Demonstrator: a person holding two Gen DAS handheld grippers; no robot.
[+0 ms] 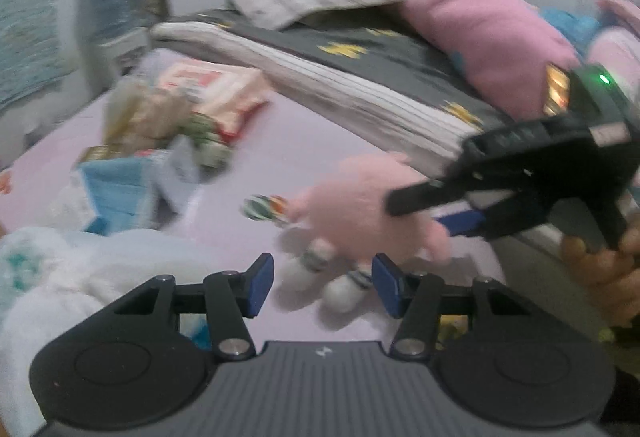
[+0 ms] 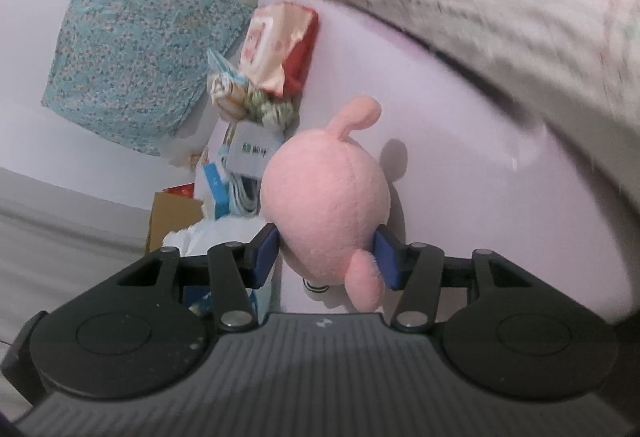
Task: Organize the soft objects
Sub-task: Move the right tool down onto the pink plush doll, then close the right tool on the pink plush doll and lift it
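A pink plush toy (image 1: 360,209) with white feet lies on the lilac bed sheet (image 1: 312,133). My right gripper (image 2: 326,257) is tilted on its side and its blue pads touch both sides of the plush (image 2: 324,205). In the left wrist view the right gripper (image 1: 424,209) comes in from the right with one finger over the plush and one under it. My left gripper (image 1: 323,287) is open and empty, just in front of the plush's white feet (image 1: 340,289). A pink pillow (image 1: 488,33) lies at the back right.
A folded grey and striped blanket (image 1: 340,77) runs across the bed behind the plush. Snack packets and boxes (image 1: 168,141) are piled at the left. A white cloth (image 1: 60,277) lies at the near left. A teal patterned pillow (image 2: 132,45) leans on the wall.
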